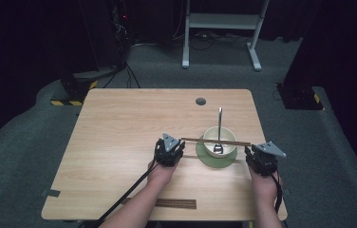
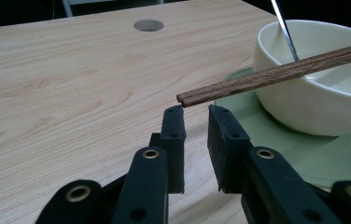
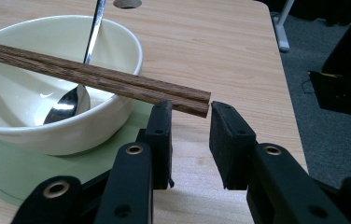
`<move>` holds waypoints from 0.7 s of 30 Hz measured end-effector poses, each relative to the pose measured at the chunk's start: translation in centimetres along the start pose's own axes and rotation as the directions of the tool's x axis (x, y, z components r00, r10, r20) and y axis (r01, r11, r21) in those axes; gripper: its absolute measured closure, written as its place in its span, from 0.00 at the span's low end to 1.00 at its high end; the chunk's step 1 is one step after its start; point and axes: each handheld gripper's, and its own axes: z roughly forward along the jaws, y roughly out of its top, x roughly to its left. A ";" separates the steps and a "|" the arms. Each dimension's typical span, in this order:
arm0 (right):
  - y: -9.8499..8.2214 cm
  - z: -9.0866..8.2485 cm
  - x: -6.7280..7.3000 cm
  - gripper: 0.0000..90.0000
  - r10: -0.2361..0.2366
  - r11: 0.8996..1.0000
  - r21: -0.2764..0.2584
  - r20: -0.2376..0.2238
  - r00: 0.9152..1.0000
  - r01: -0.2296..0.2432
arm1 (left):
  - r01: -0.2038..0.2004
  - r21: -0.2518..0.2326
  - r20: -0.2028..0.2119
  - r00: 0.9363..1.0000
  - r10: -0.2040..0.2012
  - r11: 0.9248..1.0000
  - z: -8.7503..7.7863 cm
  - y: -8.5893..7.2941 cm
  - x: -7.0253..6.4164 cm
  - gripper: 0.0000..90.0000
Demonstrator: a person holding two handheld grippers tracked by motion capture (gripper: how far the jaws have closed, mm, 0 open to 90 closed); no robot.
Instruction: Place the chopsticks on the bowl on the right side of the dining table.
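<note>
A pair of dark wooden chopsticks (image 1: 193, 140) (image 2: 281, 72) (image 3: 94, 77) lies level across the rim of a cream bowl (image 1: 209, 137) (image 2: 313, 102) (image 3: 47, 135). The bowl stands on a green saucer (image 1: 205, 156) (image 2: 281, 154) (image 3: 5, 168). A metal spoon (image 1: 220, 123) (image 2: 283, 28) (image 3: 66, 105) leans in the bowl, handle pointing away. My left gripper (image 1: 174, 145) (image 2: 196, 112) sits at the chopsticks' left end and my right gripper (image 1: 251, 152) (image 3: 191, 107) at the right end. Both have jaws a small gap apart, with the stick ends just past the tips and not pinched.
A dark wooden strip (image 1: 176, 204) lies near the table's front edge between the person's forearms. A round cable hole (image 1: 201, 101) (image 2: 148, 24) is behind the bowl. The table's right edge is close to the right gripper. A white desk frame (image 1: 221, 21) stands on the floor beyond.
</note>
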 end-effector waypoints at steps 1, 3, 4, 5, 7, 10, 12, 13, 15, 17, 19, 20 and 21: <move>0.0 0.0 0.0 0.77 -0.001 1.000 -0.001 0.000 1.000 0.001 | 0.000 0.001 0.000 1.000 0.000 1.000 0.0 0.0 0.0 0.84; 0.0 0.0 0.0 0.77 -0.002 1.000 -0.001 0.001 1.000 0.002 | 0.002 0.002 0.000 1.000 -0.002 1.000 0.0 0.0 0.0 0.84; 0.0 0.0 0.0 0.77 0.000 1.000 0.000 0.001 1.000 0.000 | 0.002 0.002 -0.001 1.000 -0.002 1.000 0.0 0.0 0.0 0.84; 0.0 0.0 0.0 0.78 -0.001 1.000 0.000 0.003 1.000 0.001 | 0.002 0.003 -0.001 1.000 -0.002 1.000 0.0 0.0 0.0 0.83; 0.0 0.1 0.0 0.79 -0.002 1.000 0.000 0.005 1.000 0.002 | 0.004 0.003 -0.001 1.000 -0.004 1.000 0.1 0.0 0.0 0.83; 0.0 0.1 -0.1 0.80 -0.005 1.000 -0.001 0.008 1.000 0.005 | 0.005 0.004 -0.001 1.000 -0.005 1.000 0.1 0.0 0.0 0.84; 0.0 0.2 -0.1 0.80 -0.004 1.000 -0.002 0.010 1.000 0.004 | 0.003 0.004 -0.001 1.000 -0.003 1.000 0.1 0.0 0.0 0.84; 0.0 0.2 -0.1 0.80 -0.004 1.000 -0.002 0.011 1.000 0.004 | 0.004 0.004 -0.002 1.000 -0.004 1.000 0.2 0.0 0.0 0.84; 0.0 0.2 -0.1 0.80 -0.004 1.000 -0.002 0.011 1.000 0.004 | 0.004 0.005 -0.002 1.000 -0.004 1.000 0.2 0.0 0.0 0.84; 0.0 0.2 -0.1 0.80 -0.005 1.000 -0.001 0.014 1.000 0.005 | 0.003 0.005 -0.003 1.000 -0.003 1.000 0.1 0.0 0.0 0.84; 0.0 0.3 -0.1 0.80 -0.004 1.000 -0.001 0.015 1.000 0.004 | 0.003 0.006 -0.004 1.000 -0.003 1.000 0.1 0.0 0.0 0.84; 0.0 0.3 -0.1 0.80 -0.003 1.000 0.000 0.015 1.000 0.003 | 0.002 0.006 -0.005 1.000 -0.002 1.000 0.2 0.0 0.0 0.85; 0.0 0.3 -0.2 0.80 -0.006 1.000 0.000 0.015 1.000 0.006 | 0.001 0.007 -0.008 1.000 -0.001 1.000 0.2 0.0 0.0 0.86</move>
